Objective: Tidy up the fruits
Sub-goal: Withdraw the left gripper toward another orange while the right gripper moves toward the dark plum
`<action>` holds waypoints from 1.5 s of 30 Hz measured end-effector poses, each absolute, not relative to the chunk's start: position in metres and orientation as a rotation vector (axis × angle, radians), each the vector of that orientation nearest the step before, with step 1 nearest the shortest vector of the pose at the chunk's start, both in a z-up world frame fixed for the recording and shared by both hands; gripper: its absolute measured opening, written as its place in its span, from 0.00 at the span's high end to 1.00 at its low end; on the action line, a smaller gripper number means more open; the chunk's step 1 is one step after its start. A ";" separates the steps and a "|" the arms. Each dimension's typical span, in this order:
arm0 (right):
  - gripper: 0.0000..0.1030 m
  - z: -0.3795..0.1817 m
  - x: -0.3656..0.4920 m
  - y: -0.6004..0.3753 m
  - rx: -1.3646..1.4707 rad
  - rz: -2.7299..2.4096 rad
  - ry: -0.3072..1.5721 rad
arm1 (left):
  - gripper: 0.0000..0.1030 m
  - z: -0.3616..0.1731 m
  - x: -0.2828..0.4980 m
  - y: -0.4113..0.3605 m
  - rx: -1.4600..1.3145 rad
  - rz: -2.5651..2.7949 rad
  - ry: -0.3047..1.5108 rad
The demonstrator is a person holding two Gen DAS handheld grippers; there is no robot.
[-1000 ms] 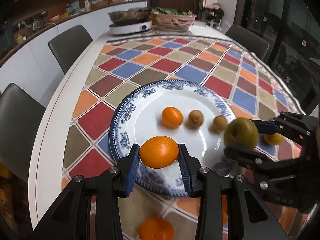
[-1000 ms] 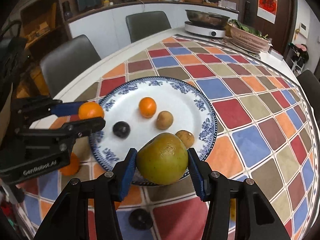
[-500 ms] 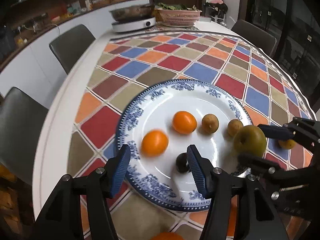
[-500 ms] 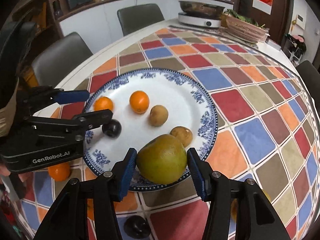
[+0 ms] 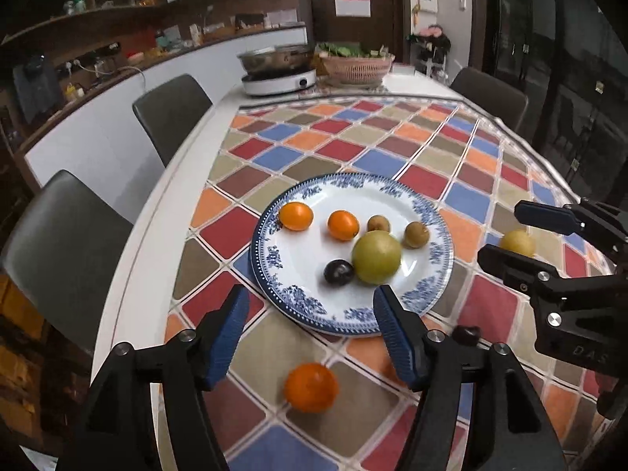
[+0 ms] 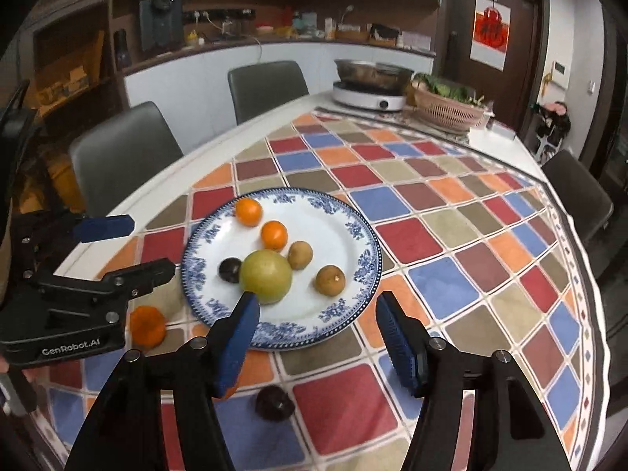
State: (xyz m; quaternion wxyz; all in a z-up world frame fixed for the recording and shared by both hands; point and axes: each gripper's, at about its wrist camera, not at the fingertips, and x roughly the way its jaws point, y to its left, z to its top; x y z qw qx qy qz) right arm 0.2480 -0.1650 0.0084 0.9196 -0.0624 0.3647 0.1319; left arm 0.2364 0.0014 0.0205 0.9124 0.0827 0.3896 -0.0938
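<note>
A table (image 5: 129, 274) under a checkered cloth carries a blue-rimmed plate (image 5: 282, 271). On it lie two oranges, a plum and a green pear (image 5: 376, 257). Left gripper (image 5: 310, 335) and right gripper (image 6: 318, 339), jaws just opened, hang empty.

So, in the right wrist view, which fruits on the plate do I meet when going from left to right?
dark plum → first orange → large green fruit → second orange → first brown fruit → second brown fruit
</note>
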 end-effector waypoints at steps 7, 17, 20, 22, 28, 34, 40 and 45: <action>0.32 0.028 0.211 -0.164 -0.114 0.265 0.678 | 0.26 0.040 0.199 0.009 0.140 -0.164 0.738; 0.32 0.033 0.177 -0.158 -0.116 0.255 0.647 | 0.21 0.042 0.159 0.019 0.163 -0.132 0.696; 0.32 0.027 0.171 -0.157 -0.108 0.252 0.661 | 0.19 0.037 0.151 0.021 0.164 -0.123 0.697; 0.32 0.022 0.168 -0.156 -0.105 0.249 0.678 | 0.19 0.033 0.149 0.022 0.169 -0.117 0.705; 0.32 0.005 0.164 -0.155 -0.120 0.228 0.721 | 0.19 0.014 0.146 0.025 0.189 -0.110 0.753; 0.32 -0.010 0.168 -0.161 -0.108 0.166 0.772 | 0.19 -0.008 0.148 0.026 0.211 -0.112 0.804; 0.33 -0.026 0.172 -0.160 -0.138 0.152 0.807 | 0.19 -0.027 0.157 0.027 0.205 -0.128 0.852; 0.43 -0.039 0.180 -0.159 -0.130 0.167 0.857 | 0.19 -0.036 0.167 0.024 0.228 -0.137 0.863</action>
